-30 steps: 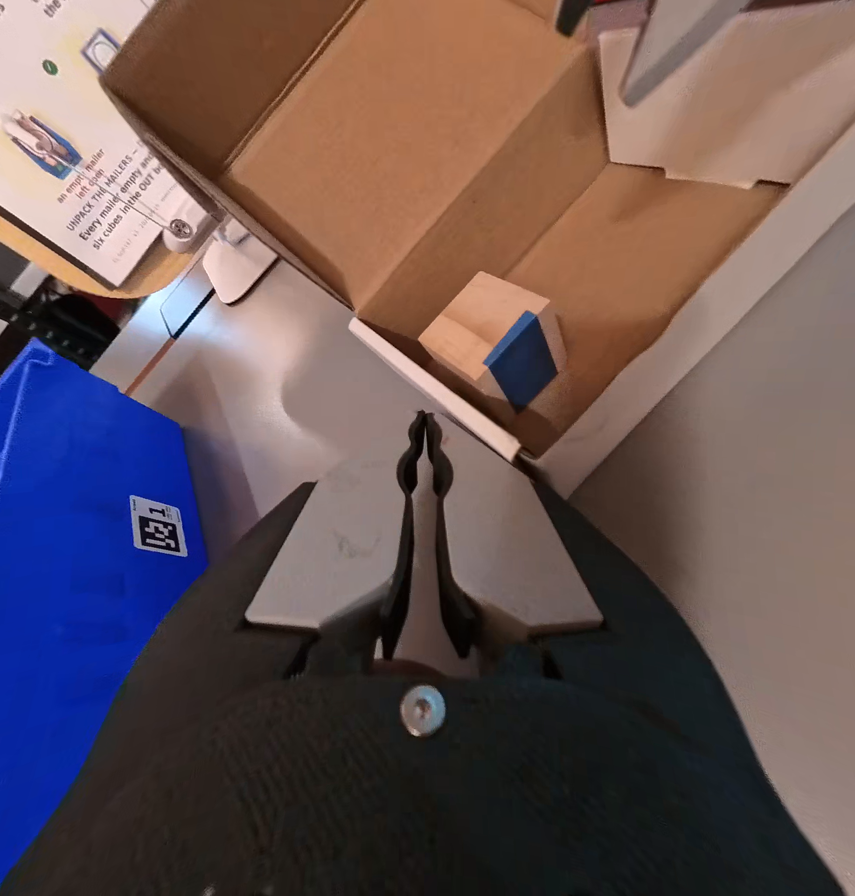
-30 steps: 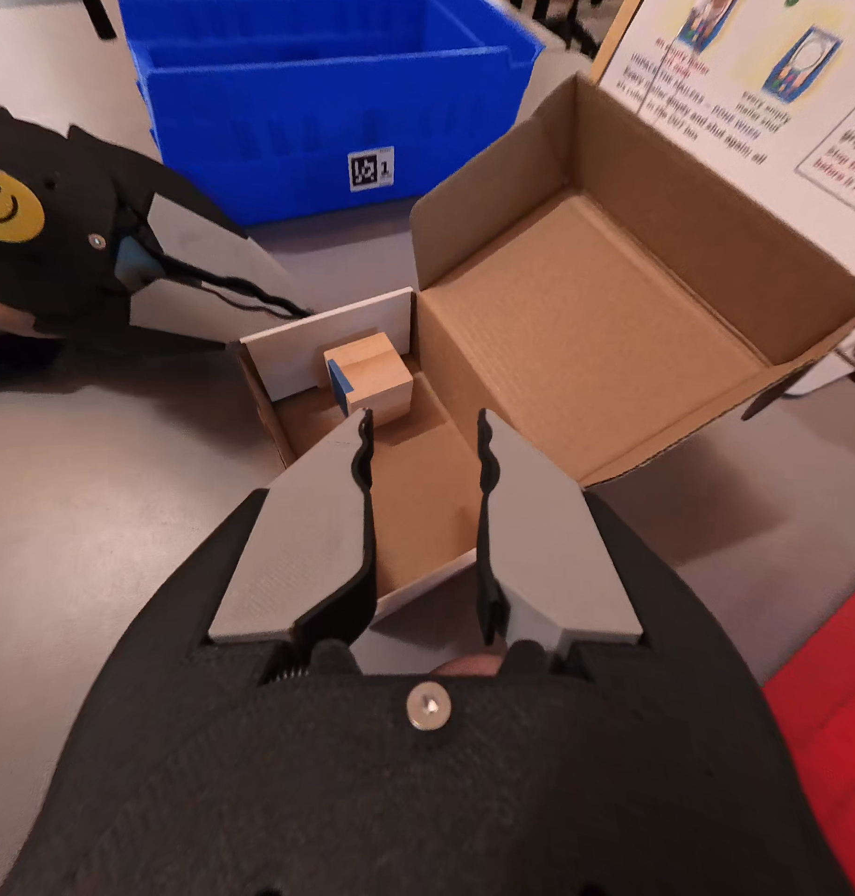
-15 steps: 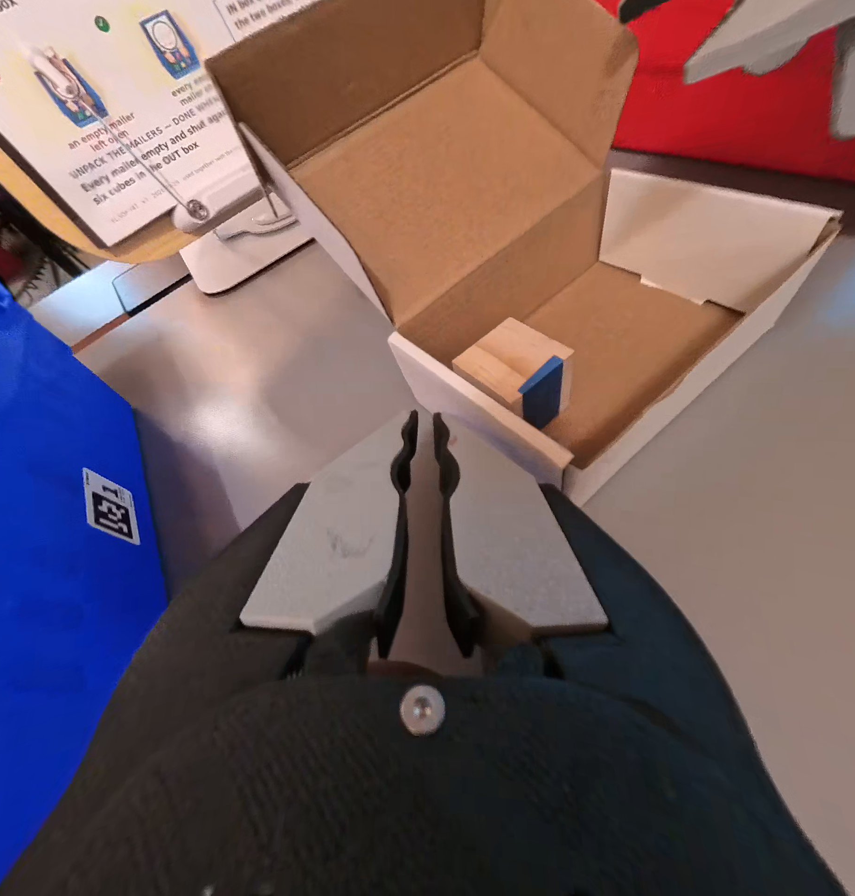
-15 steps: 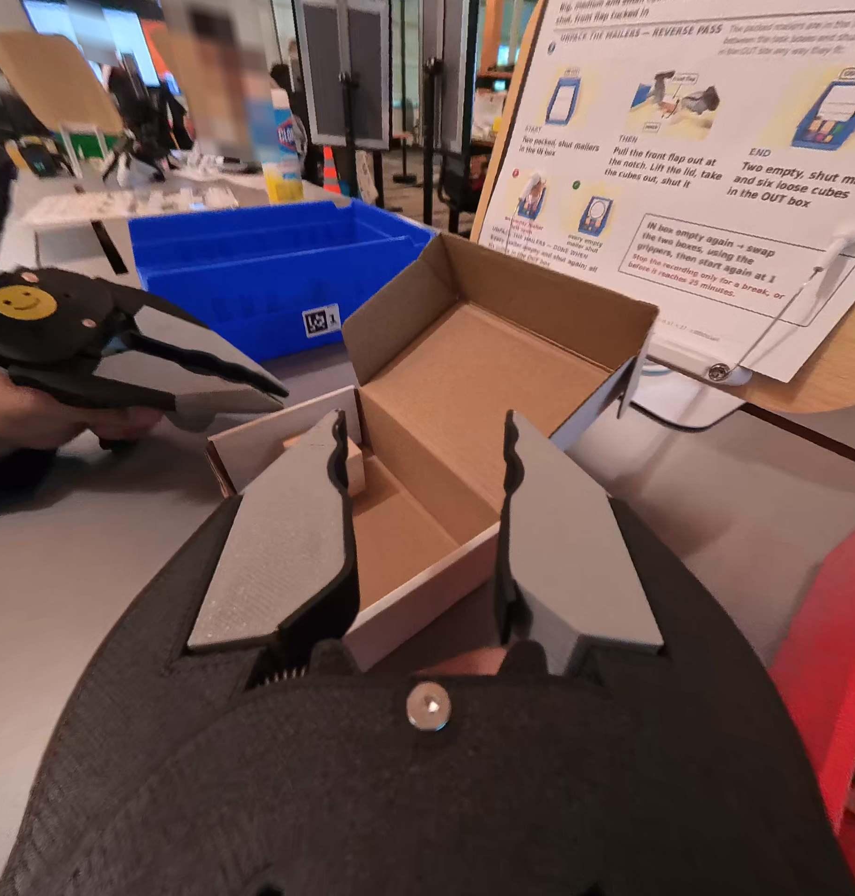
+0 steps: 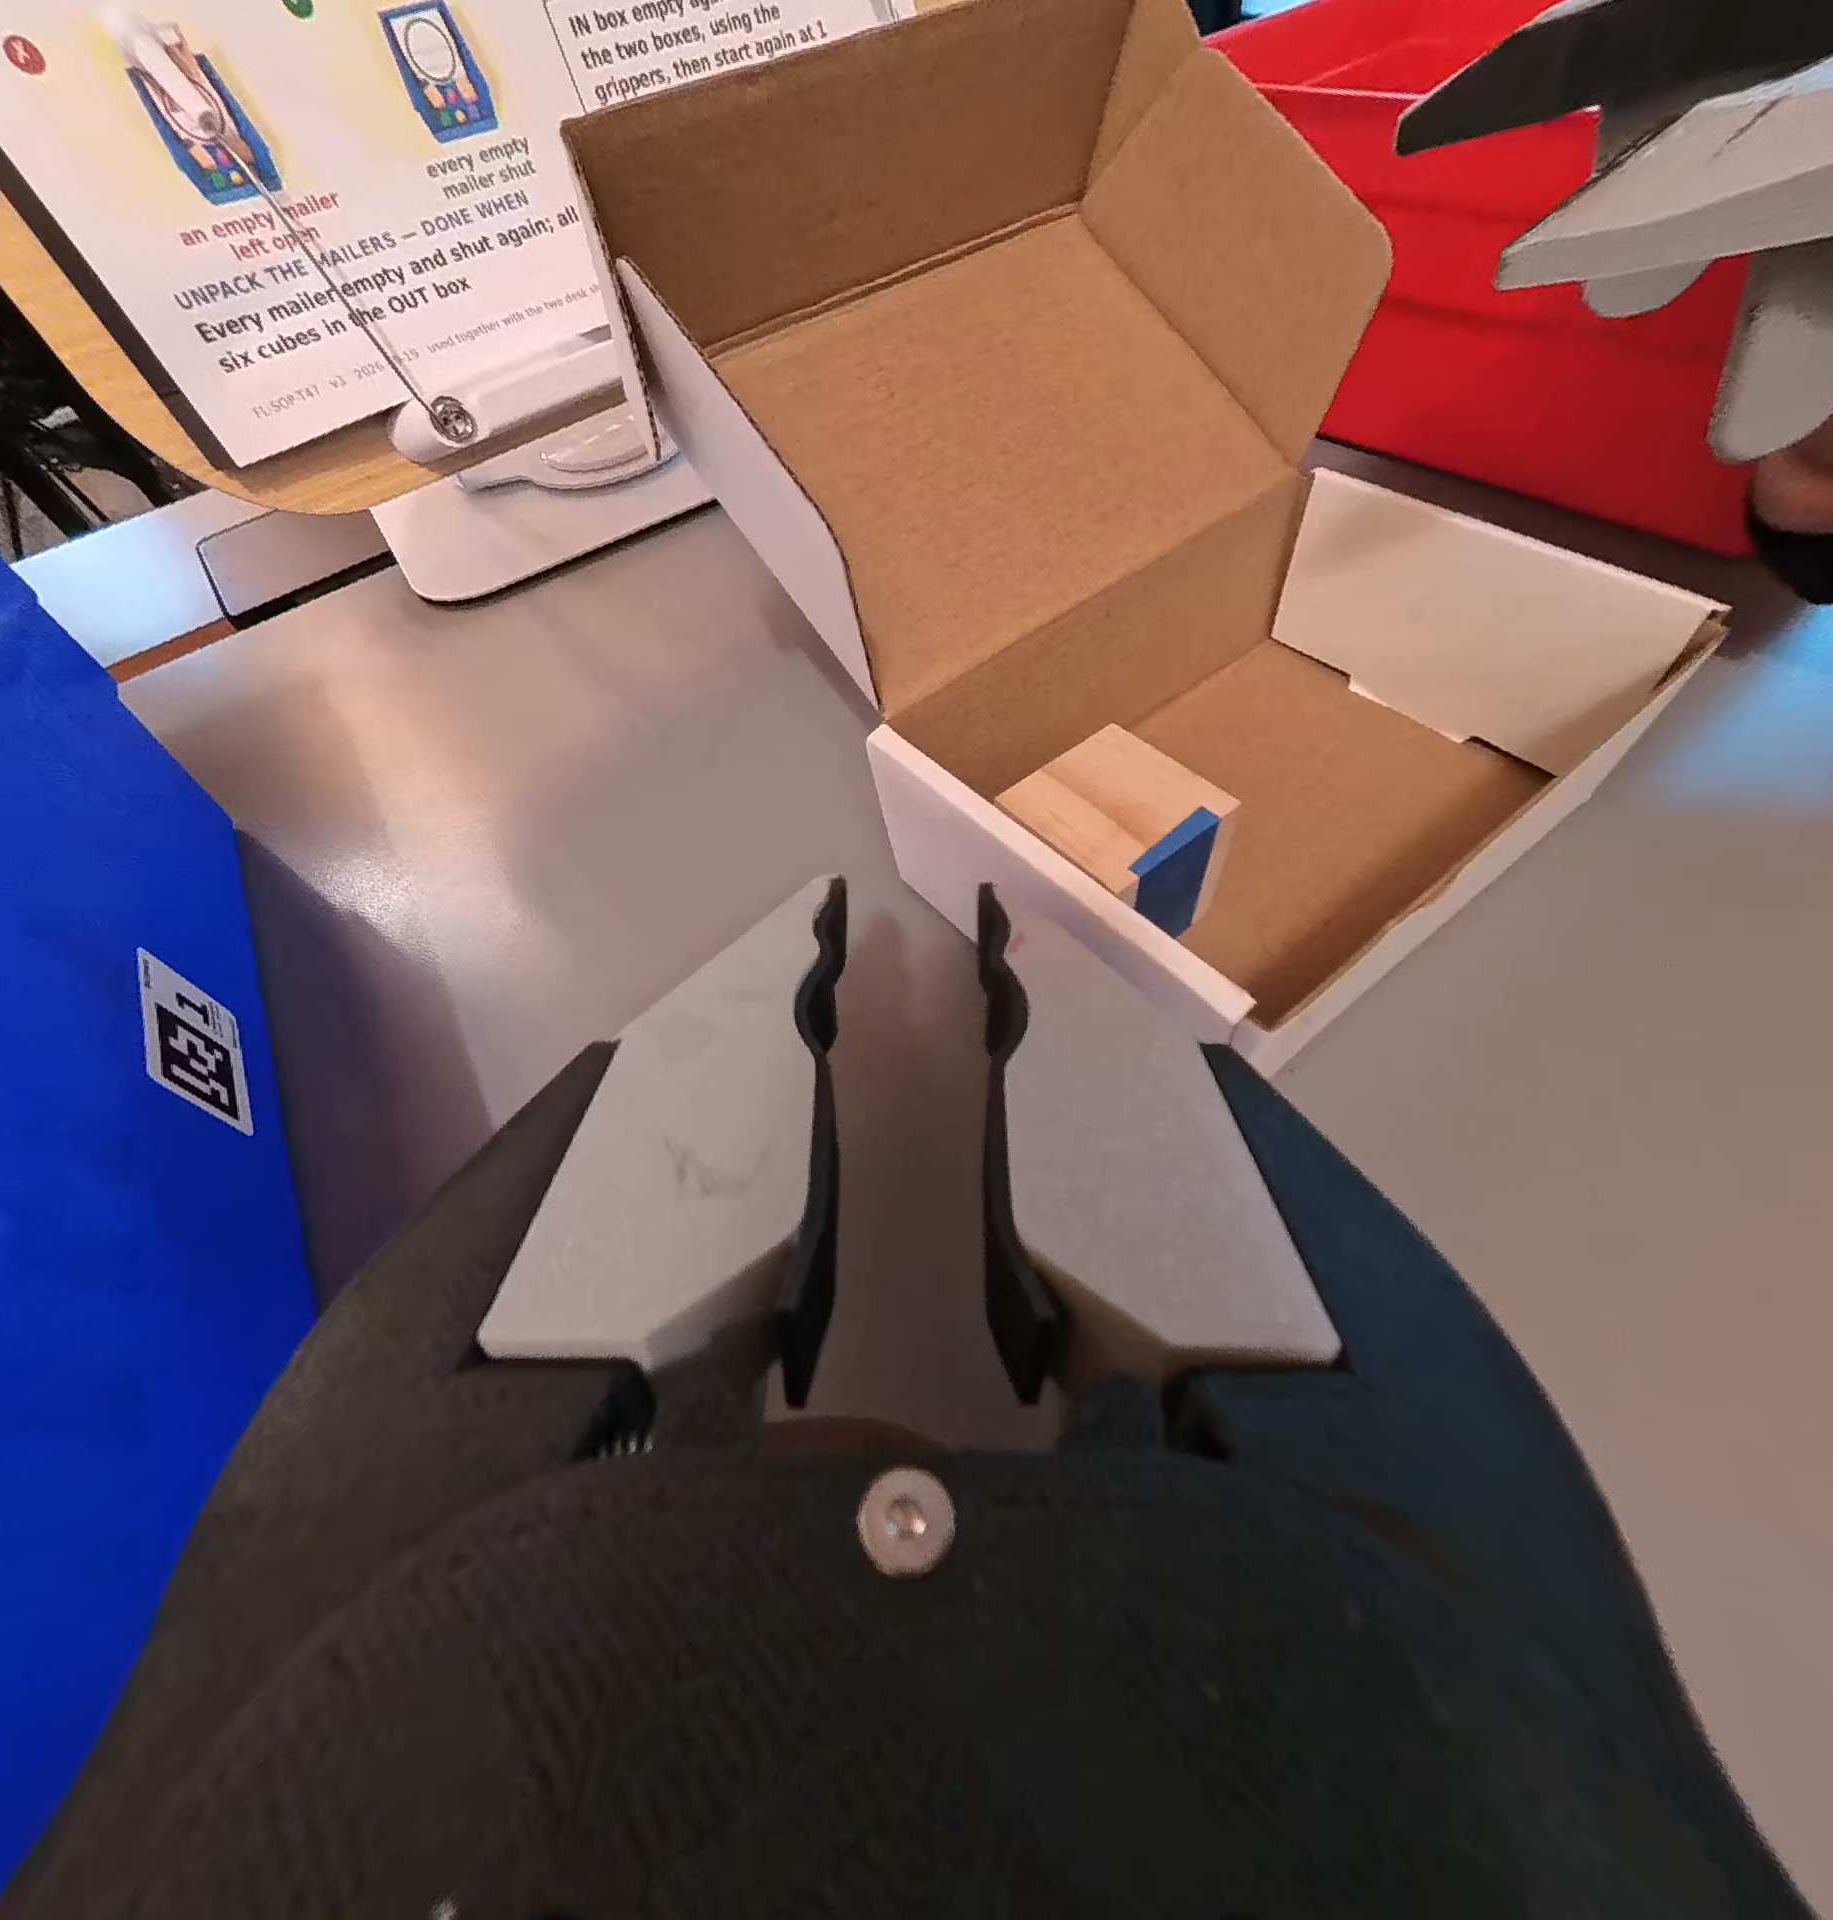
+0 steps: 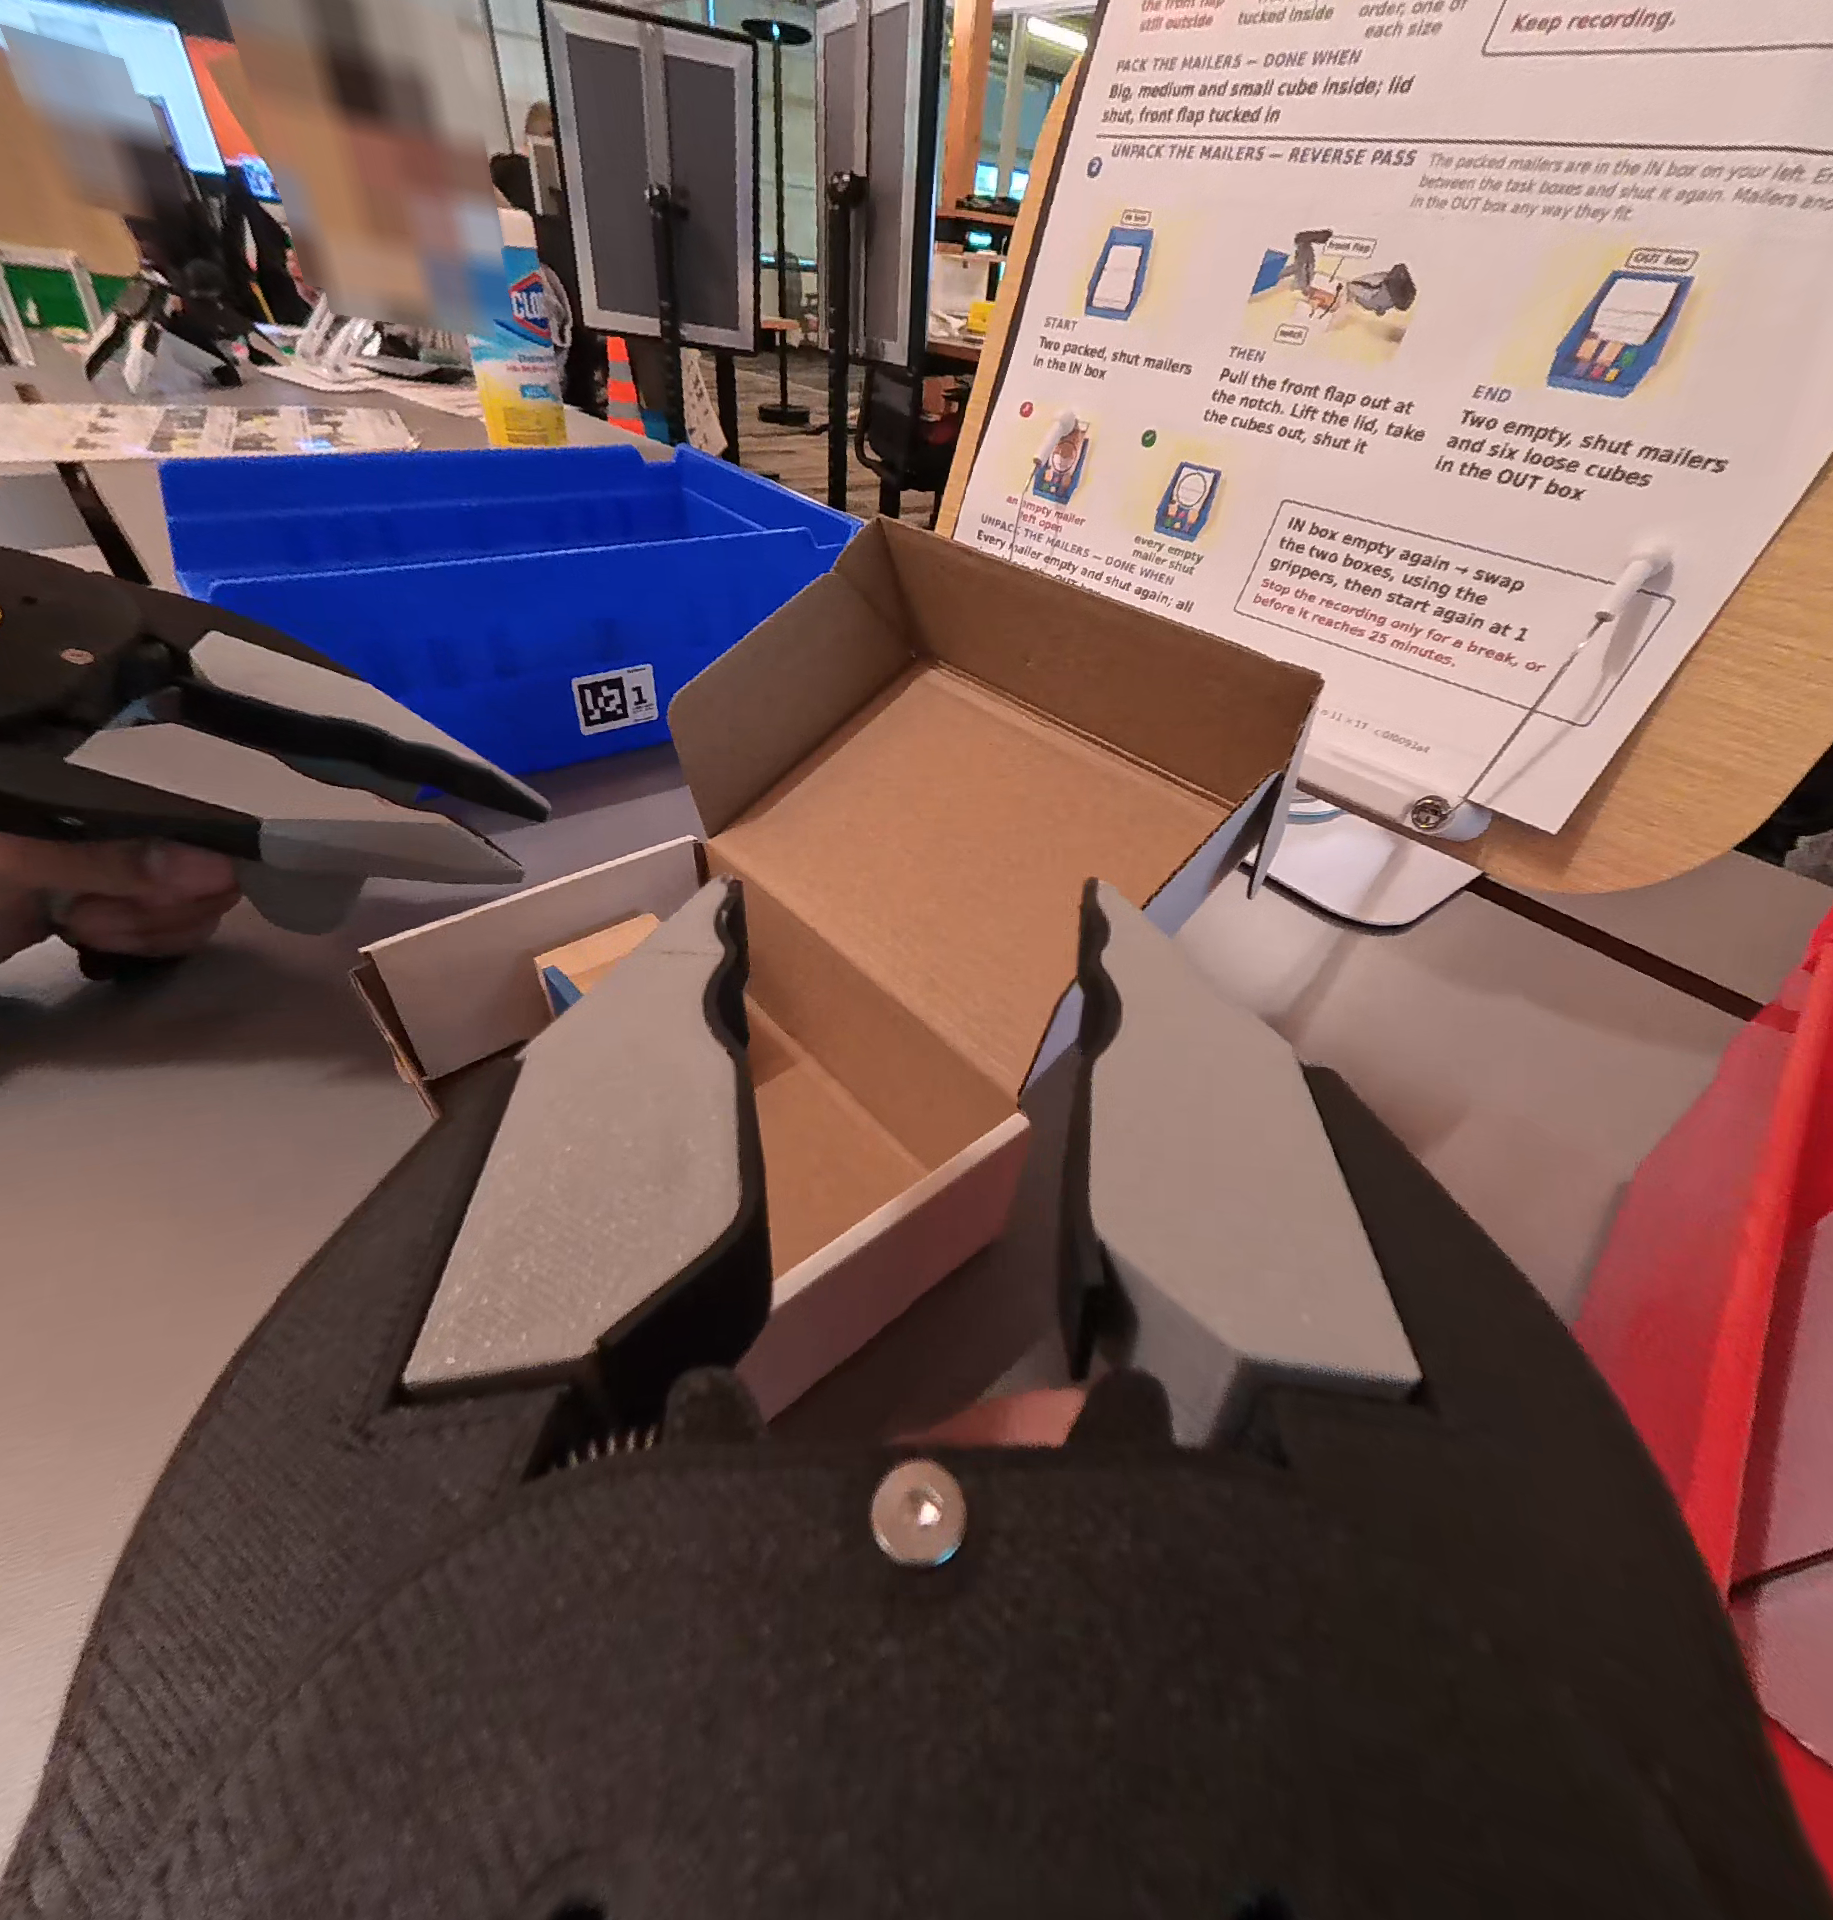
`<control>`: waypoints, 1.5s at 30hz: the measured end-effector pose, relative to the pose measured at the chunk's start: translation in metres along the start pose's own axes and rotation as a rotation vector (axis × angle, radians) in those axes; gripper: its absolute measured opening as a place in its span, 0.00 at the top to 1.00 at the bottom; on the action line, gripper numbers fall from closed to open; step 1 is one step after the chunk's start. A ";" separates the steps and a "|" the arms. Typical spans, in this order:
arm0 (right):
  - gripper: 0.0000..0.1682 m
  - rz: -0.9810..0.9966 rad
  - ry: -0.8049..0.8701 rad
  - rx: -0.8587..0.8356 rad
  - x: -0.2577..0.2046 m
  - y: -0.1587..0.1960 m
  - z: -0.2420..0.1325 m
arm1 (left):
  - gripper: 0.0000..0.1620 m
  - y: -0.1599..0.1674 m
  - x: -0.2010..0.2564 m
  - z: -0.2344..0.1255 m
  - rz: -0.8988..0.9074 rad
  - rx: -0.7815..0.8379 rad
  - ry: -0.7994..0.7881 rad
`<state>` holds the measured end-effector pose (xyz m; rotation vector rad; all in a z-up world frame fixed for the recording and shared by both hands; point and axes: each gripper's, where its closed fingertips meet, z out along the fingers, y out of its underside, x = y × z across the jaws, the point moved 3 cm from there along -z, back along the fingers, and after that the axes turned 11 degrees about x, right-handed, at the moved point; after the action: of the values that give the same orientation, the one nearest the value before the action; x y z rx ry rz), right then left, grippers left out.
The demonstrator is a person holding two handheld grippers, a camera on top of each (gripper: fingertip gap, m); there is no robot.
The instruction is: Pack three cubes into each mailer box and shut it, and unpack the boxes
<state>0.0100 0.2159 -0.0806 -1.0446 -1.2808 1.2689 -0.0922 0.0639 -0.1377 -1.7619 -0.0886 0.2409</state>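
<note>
Cube (image 5: 1120, 821) in open mailer (image 5: 1411, 935), just ahead-right of left tool (image 5: 910, 904); both tools' jaws apart, empty.

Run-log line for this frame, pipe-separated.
mailer box: open, on table | cube: one inside | left gripper: open, empty | right gripper: open, empty

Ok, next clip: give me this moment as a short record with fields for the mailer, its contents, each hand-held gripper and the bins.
mailer box: white mailer box on the grey table, lid up and open
contents: one wooden cube with a blue face, in a corner by the side wall; no other cube visible
left hand-held gripper: open, empty, just outside the box near that wall
right hand-held gripper: open, empty, at the opposite end of the box
blue bin: on the left gripper's side
red bin: on the right gripper's side
</note>
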 end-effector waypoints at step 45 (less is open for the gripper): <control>0.63 -0.070 0.040 -0.014 0.000 0.006 0.002 | 0.48 -0.008 -0.197 -0.172 -0.449 0.097 -0.621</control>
<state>0.0078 0.2161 -0.0865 -1.0210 -1.2869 1.1825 -0.2477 -0.1376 -0.0753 -1.4709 -0.8928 0.4446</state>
